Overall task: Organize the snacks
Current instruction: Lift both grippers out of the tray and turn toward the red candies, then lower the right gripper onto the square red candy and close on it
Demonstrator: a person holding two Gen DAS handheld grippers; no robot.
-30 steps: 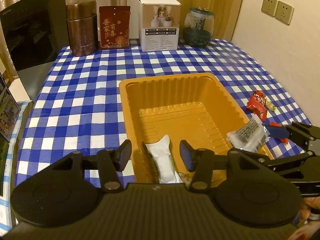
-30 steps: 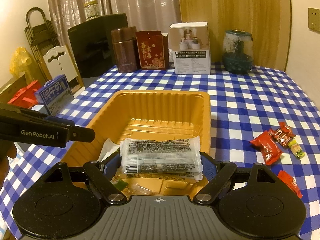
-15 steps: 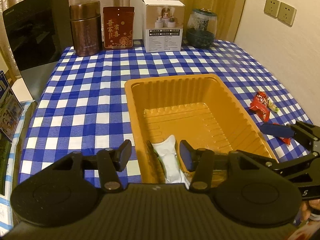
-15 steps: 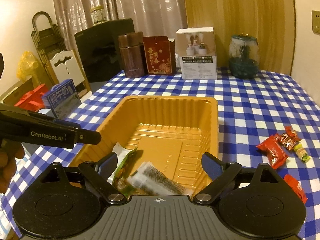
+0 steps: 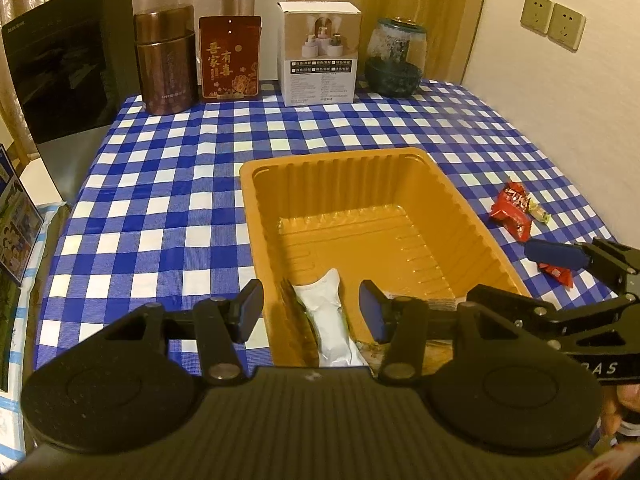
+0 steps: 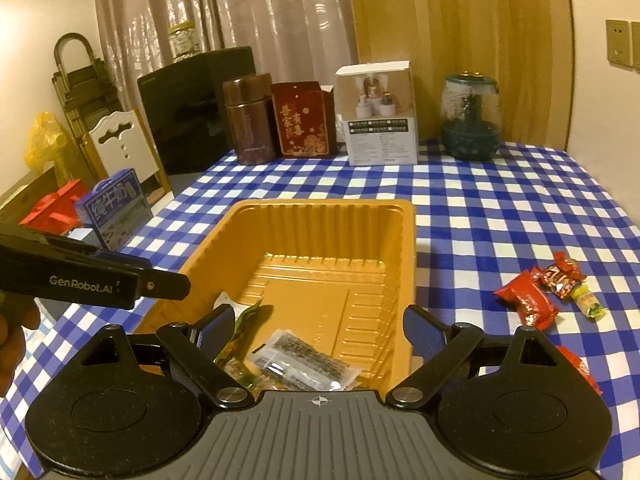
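An orange plastic tray sits on the blue checked tablecloth. At its near end lie a white packet, a clear packet of dark snack and a green packet. My left gripper is open and empty over the tray's near left corner. My right gripper is open and empty above the near end, over the clear packet. Red wrapped sweets lie on the cloth right of the tray.
At the table's back stand a brown tin, a red box, a white carton and a glass jar. A black panel leans at the far left. A wall stands on the right.
My right gripper has opened and let the clear packet of dark snack fall into the tray, then drawn back a little. My left gripper has stayed open.
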